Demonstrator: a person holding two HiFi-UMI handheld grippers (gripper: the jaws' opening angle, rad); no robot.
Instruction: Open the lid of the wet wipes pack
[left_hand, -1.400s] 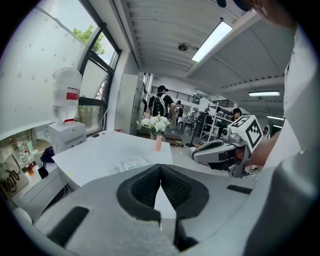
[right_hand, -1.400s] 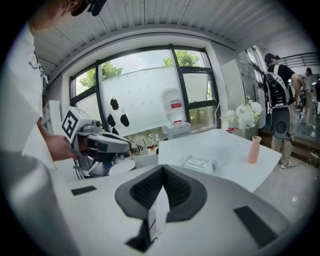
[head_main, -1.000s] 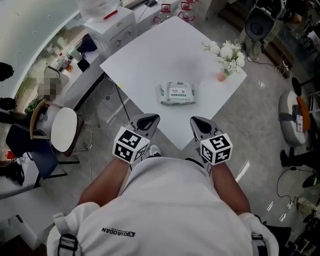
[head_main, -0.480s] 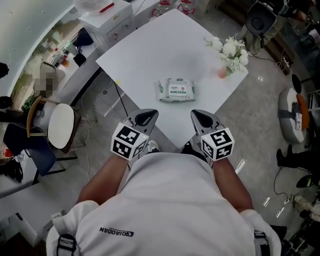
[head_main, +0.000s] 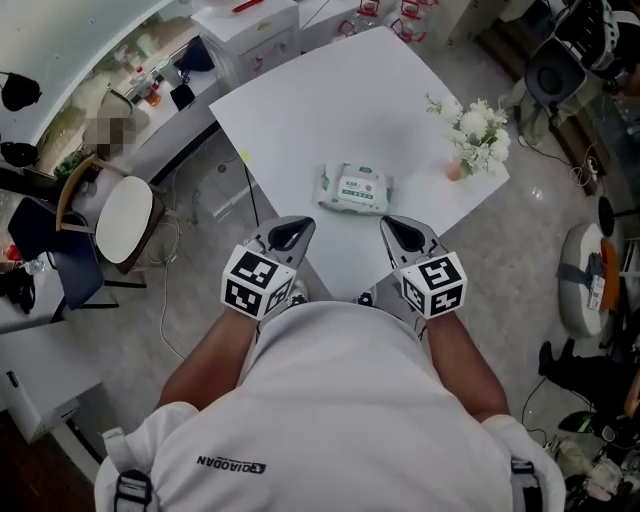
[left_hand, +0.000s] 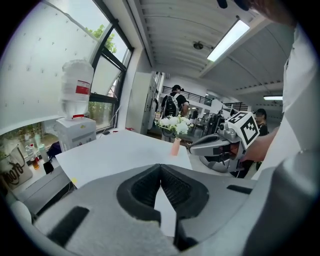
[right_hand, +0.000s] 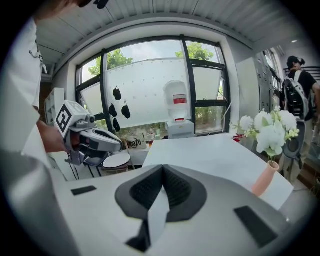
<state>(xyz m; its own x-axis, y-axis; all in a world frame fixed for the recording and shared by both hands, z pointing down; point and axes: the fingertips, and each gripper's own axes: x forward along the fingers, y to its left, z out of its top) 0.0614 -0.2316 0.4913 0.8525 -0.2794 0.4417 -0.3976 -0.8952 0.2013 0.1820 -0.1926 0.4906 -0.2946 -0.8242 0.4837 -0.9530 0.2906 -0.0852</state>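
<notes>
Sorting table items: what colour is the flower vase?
Pink; the vase shows best in the right gripper view.

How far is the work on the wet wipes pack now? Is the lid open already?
Nothing looks done: the wet wipes pack lies flat on the white table, its lid seemingly closed. Nothing is in hand: the left gripper and the right gripper are both shut and empty, short of the pack. Left: reach the pack, steady it and lift the lid.
</notes>
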